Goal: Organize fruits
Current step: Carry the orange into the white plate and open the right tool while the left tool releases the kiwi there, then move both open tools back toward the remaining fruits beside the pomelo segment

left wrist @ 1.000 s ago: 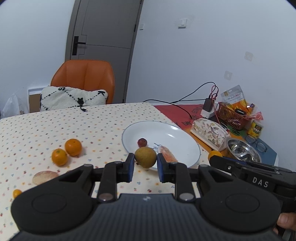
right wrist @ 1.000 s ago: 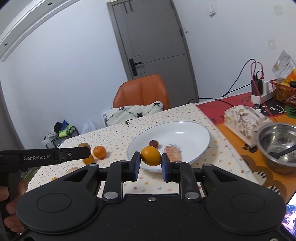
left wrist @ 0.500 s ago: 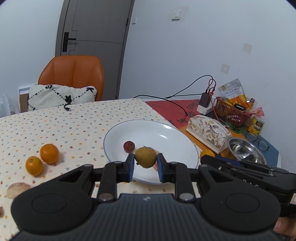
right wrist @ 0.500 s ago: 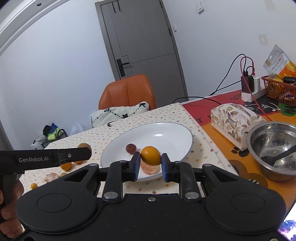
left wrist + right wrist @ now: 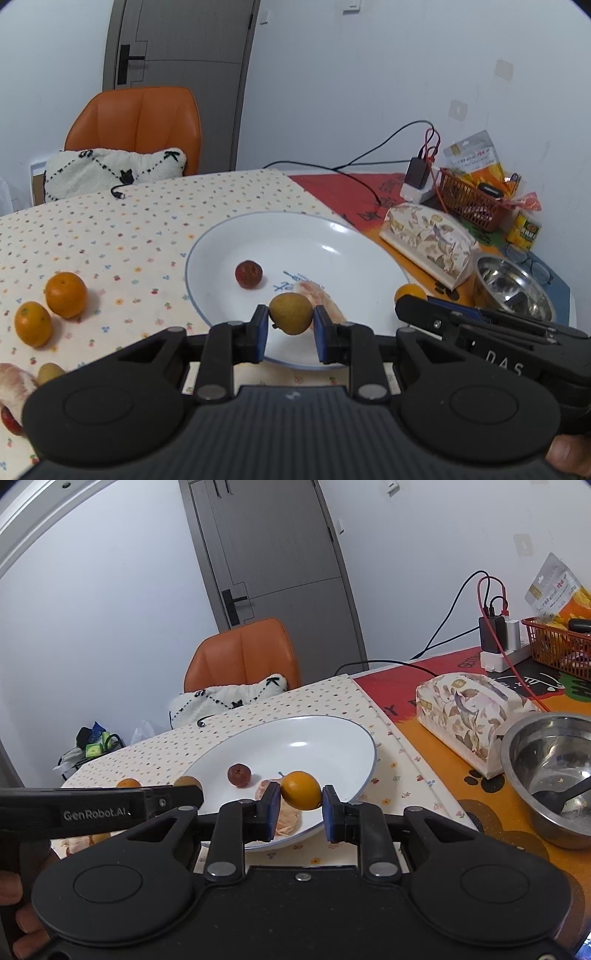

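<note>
My left gripper [image 5: 290, 326] is shut on a small yellow-brown fruit [image 5: 290, 313], held over the near rim of the white plate [image 5: 332, 240]. My right gripper [image 5: 300, 810] is shut on a small orange fruit [image 5: 301, 790], also above the plate's [image 5: 332, 738] near edge. On the plate lie a dark red fruit [image 5: 248, 273] [image 5: 238, 774] and a peeled pink-orange segment [image 5: 325, 295] [image 5: 286, 818]. Two oranges [image 5: 65, 294] [image 5: 32, 324] sit on the dotted cloth to the left. The right gripper's arm crosses the left wrist view at lower right.
A floral tissue box [image 5: 428, 240] [image 5: 469, 716], a steel bowl [image 5: 513, 288] [image 5: 546, 771] with a spoon, a red basket [image 5: 469, 199] and charger cables stand right of the plate. An orange chair [image 5: 136, 129] with a cushion is beyond the table. More fruit lies at the lower left [image 5: 14, 384].
Both grippers have moved forward and down toward the plate, each still gripping its fruit. The plate now looms larger and the oranges have shifted left in the left wrist view.
</note>
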The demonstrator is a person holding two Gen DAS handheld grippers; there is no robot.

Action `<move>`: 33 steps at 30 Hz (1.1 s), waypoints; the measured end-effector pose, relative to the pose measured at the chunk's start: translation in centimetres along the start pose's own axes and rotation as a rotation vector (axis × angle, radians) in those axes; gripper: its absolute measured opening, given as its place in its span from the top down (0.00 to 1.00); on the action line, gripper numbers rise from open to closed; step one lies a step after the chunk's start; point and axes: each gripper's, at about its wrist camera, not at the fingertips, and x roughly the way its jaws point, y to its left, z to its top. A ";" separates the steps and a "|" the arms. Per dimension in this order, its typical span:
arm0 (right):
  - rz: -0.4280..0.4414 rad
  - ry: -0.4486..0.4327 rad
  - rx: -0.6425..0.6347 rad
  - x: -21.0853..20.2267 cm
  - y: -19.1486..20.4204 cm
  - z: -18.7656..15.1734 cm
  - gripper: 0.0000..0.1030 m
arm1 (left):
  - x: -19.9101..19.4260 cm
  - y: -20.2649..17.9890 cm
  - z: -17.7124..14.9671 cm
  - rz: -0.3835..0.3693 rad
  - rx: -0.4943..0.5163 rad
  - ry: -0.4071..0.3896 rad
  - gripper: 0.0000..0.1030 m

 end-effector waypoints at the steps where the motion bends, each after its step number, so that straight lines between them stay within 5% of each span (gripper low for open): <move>1: 0.002 0.002 0.006 0.1 -0.1 -0.1 0.78 | 0.2 0.0 -0.1 0.004 0.000 0.006 0.77; 12: 0.003 -0.004 0.027 0.6 -0.3 -0.4 0.78 | -0.8 0.5 0.0 0.024 -0.022 -0.011 0.70; 21: 0.000 -0.028 0.016 1.2 0.1 0.5 0.77 | -3.9 2.8 -0.5 0.069 -0.071 -0.058 0.47; 25: -0.008 -0.035 0.019 1.5 0.3 0.4 0.52 | -5.0 4.0 -0.7 0.090 -0.092 -0.061 0.43; 33: 0.019 -0.044 0.003 0.6 1.9 -0.1 0.36 | -7.7 6.7 -1.1 0.182 -0.144 -0.125 0.20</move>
